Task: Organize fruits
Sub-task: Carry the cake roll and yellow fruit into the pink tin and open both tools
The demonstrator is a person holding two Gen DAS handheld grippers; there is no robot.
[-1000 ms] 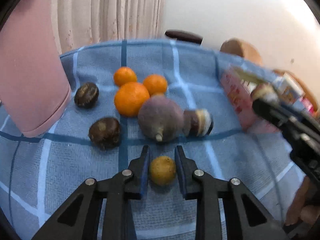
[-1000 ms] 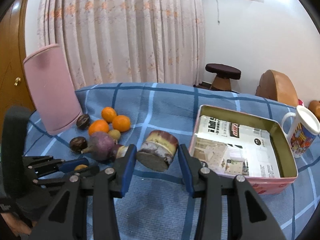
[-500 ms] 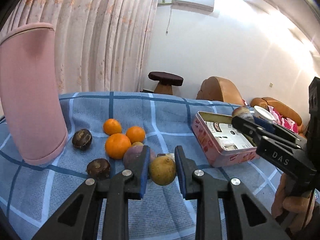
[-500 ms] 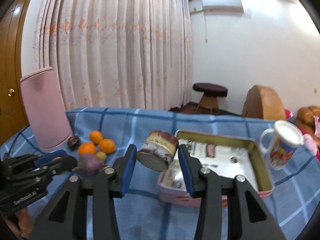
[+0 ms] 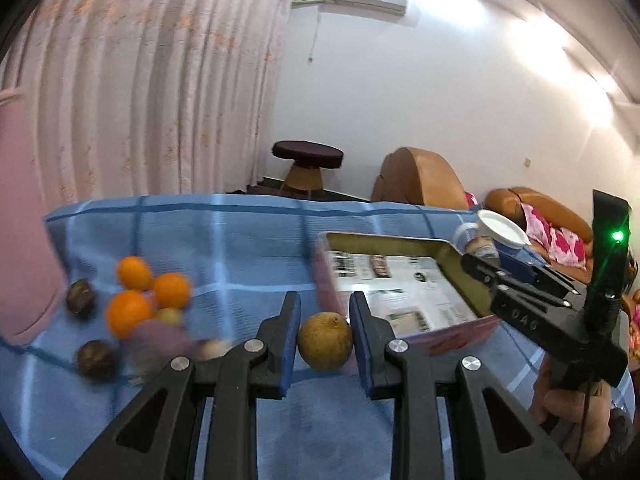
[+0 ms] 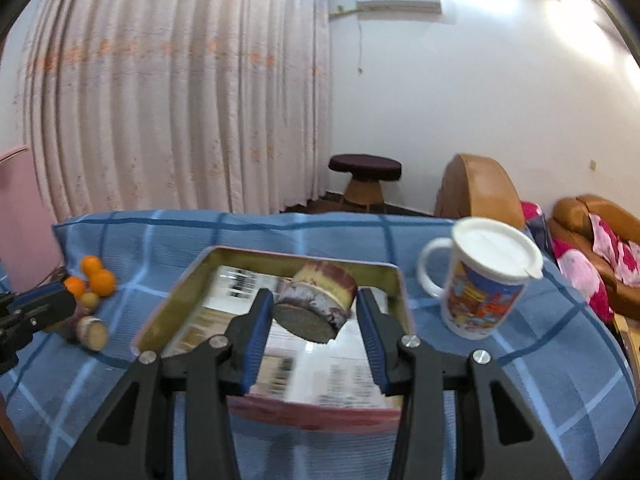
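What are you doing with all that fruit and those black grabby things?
A person is sorting fruit with two tools. The left hand-held gripper is shut on a small round yellow-brown fruit, lifted above the blue checked cloth. The right hand-held gripper holds a cut purple-skinned chunk over the pink rectangular tin. Three oranges and dark round fruits wait on the cloth.

Bright ceiling glare flares at one o'clock on the white wall (image 5: 460, 120); round orange fruits (image 5: 132, 312) at nine o'clock smear with motion blur; fisheye edges bend.
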